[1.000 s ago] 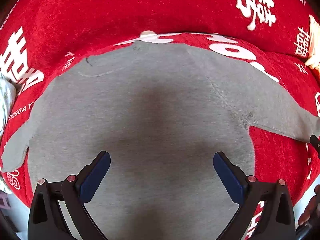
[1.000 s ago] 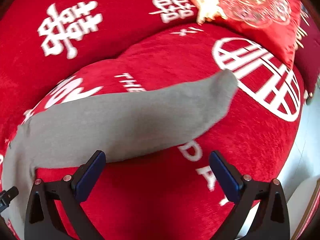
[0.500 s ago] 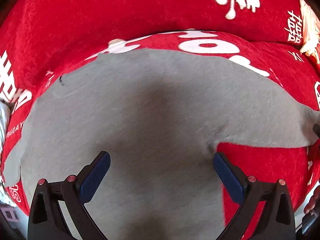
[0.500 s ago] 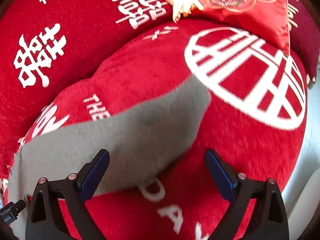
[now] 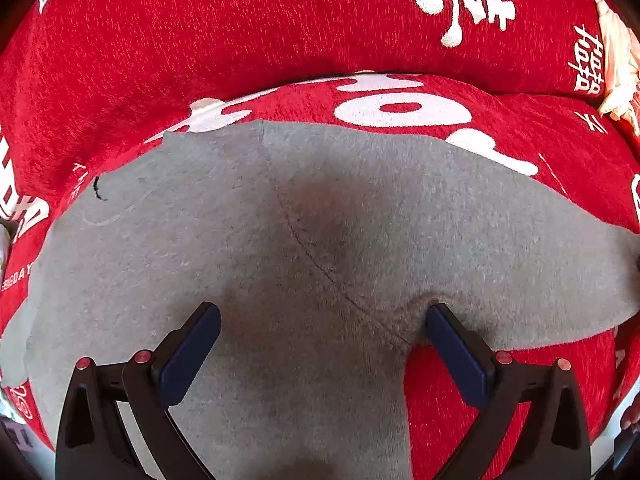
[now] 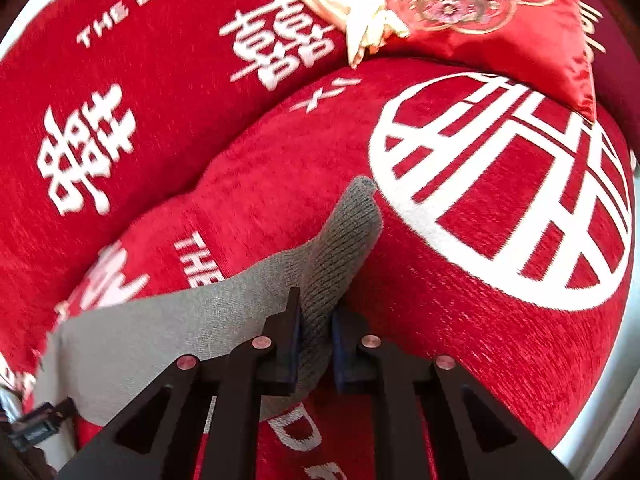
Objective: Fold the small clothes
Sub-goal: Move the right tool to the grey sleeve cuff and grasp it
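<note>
A small grey long-sleeved top (image 5: 248,248) lies spread flat on a red sofa seat (image 5: 460,392). My left gripper (image 5: 322,320) is open just above its body, with the right fingertip near the armpit seam. In the right wrist view my right gripper (image 6: 314,322) is shut on the ribbed cuff end of the grey sleeve (image 6: 340,256), and the cuff sticks up between the pads. The rest of the sleeve (image 6: 160,328) trails off to the left.
The sofa backrest (image 5: 240,32) with white characters rises behind the top. A red embroidered cushion (image 6: 500,12) with cream fringe leans at the back right. The sofa's front edge and pale floor (image 6: 628,368) lie to the right.
My right gripper moved onto the sleeve end and closed on the cuff. My left gripper shifted right and forward over the top's body, staying open.
</note>
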The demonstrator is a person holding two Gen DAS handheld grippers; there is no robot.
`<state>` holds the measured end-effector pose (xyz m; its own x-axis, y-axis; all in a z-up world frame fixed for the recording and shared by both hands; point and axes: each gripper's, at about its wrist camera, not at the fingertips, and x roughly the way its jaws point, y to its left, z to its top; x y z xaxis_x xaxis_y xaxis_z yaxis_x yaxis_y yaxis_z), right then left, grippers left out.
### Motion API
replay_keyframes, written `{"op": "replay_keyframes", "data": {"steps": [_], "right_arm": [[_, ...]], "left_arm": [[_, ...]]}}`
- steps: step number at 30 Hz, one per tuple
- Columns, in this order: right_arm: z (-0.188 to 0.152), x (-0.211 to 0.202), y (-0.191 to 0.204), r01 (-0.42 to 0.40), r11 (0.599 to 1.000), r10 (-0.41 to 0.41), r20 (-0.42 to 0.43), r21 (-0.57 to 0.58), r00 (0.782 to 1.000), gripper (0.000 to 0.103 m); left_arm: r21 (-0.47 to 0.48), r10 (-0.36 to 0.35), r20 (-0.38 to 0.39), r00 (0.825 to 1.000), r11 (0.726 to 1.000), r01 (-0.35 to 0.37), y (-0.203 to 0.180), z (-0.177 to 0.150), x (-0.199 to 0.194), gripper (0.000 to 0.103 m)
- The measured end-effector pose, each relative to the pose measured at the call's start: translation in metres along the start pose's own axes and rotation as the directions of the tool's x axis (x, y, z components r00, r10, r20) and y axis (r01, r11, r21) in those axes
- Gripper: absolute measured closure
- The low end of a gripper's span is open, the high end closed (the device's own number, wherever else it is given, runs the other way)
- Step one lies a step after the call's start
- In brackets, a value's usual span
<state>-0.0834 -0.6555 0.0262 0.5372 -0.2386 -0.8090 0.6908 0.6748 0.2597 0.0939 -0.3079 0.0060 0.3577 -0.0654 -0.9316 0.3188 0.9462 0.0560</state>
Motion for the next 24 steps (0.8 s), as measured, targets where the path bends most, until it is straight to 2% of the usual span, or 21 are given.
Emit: {"op": "replay_keyframes", "data": {"steps": [9, 15, 17, 18, 19, 22, 24], "right_arm": [[0.006, -0.019, 0.006, -0.04, 0.999, 0.039, 0.037, 0.013, 0.999, 0.09], [0.012, -0.034, 0.006, -0.071, 0.997, 0.07, 0.043, 0.037, 0.997, 0.09], [0.015, -0.037, 0.006, -0.07, 0.996, 0.068, 0.043, 0.051, 0.997, 0.09], [0.015, -0.037, 0.007, -0.067, 0.996, 0.065, 0.039, 0.053, 0.997, 0.09], [0.016, -0.037, 0.01, -0.062, 0.996, 0.061, 0.03, 0.056, 0.998, 0.09], [0.016, -0.043, 0.018, -0.078, 0.995, 0.077, 0.019, 0.068, 0.997, 0.09], [0.018, -0.051, 0.023, -0.077, 0.995, 0.076, 0.031, 0.062, 0.997, 0.09]], "left_arm": [[-0.008, -0.041, 0.0, 0.999, 0.999, 0.041, 0.003, 0.003, 0.008, 0.0], [-0.007, -0.065, 0.02, 0.998, 0.998, 0.065, 0.01, 0.001, -0.003, 0.0], [-0.015, -0.036, 0.036, 0.999, 0.999, 0.037, 0.015, -0.001, -0.005, 0.0], [-0.017, 0.013, 0.019, 1.0, 1.0, -0.013, 0.016, -0.001, 0.0, 0.0], [-0.016, 0.026, -0.018, 1.0, 1.0, -0.026, 0.016, -0.001, 0.007, 0.0], [-0.083, -0.08, -0.067, 0.995, 0.994, 0.075, 0.033, 0.002, 0.004, 0.0], [-0.092, -0.107, -0.048, 0.993, 0.991, 0.102, 0.047, -0.003, -0.005, 0.0]]}}
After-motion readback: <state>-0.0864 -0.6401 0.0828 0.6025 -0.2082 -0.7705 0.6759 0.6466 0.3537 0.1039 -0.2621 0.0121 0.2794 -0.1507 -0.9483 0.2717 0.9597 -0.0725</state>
